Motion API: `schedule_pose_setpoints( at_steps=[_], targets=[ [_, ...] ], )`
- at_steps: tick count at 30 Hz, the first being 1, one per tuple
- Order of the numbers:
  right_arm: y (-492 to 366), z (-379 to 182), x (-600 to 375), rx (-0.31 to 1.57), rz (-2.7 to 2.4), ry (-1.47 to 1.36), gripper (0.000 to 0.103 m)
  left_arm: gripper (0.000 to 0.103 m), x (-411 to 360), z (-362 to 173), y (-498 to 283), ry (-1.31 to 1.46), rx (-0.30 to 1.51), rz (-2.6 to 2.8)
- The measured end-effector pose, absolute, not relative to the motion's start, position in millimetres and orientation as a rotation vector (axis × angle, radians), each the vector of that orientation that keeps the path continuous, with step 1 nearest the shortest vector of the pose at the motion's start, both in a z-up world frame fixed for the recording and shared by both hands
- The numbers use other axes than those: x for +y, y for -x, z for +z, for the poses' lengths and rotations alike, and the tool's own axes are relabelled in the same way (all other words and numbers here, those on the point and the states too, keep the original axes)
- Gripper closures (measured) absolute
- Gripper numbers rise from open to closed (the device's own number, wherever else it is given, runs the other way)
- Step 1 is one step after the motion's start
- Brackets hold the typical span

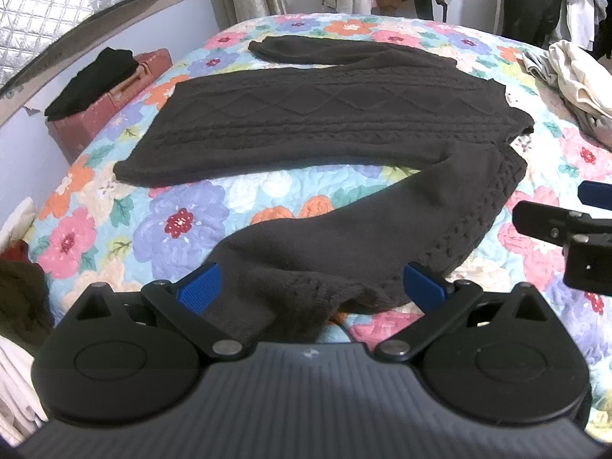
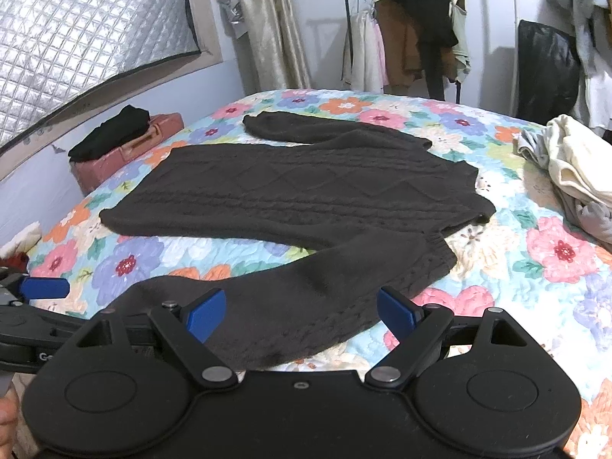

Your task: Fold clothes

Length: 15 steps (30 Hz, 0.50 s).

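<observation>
Dark brown cable-knit sweater (image 1: 336, 114) lies spread flat on the flower-patterned quilted bed (image 1: 183, 222), and this is what I see first from the left wrist camera. Its near sleeve (image 1: 344, 237) runs from the shoulder towards me, and the cuff end sits between the blue pads of my left tongs (image 1: 311, 287). The left tongs are wide open, one pad on each side of the cuff, and they grip nothing. At the right edge I see a part of my right tongs (image 1: 554, 225), near the sleeve but apart from it. A reddish case with a black folded cloth on top (image 1: 111, 91) stands at the far left of the bed, and a heap of cream and grey clothes (image 1: 573, 84) lies at the far right.

From the right wrist camera, the same sweater (image 2: 298, 191) fills the middle of the bed (image 2: 535, 267). The sleeve (image 2: 306, 298) passes between the pads of the right tongs (image 2: 302, 313), which are also wide open and hold nothing.

I judge that the sleeve must be folded over the body. The risk is that the thick, soft knit bunches: if a pad closes only on the top layer, the sleeve may slip out or drag the body crooked.
</observation>
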State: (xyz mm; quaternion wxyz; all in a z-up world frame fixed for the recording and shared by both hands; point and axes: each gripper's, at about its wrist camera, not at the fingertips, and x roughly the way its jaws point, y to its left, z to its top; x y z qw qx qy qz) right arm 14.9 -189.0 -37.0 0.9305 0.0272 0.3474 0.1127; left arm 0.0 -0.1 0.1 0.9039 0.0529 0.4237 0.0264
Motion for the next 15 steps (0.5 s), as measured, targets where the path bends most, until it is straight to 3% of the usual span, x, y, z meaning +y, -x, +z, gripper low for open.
schedule_pose_setpoints(
  at_steps=[15],
  targets=[
    [-16.3,-39.1,-190.2,0.726,0.224,-0.057,0.014,0.000,-0.1,-2.5,-2.5,-0.072,0.912,0.037]
  ],
)
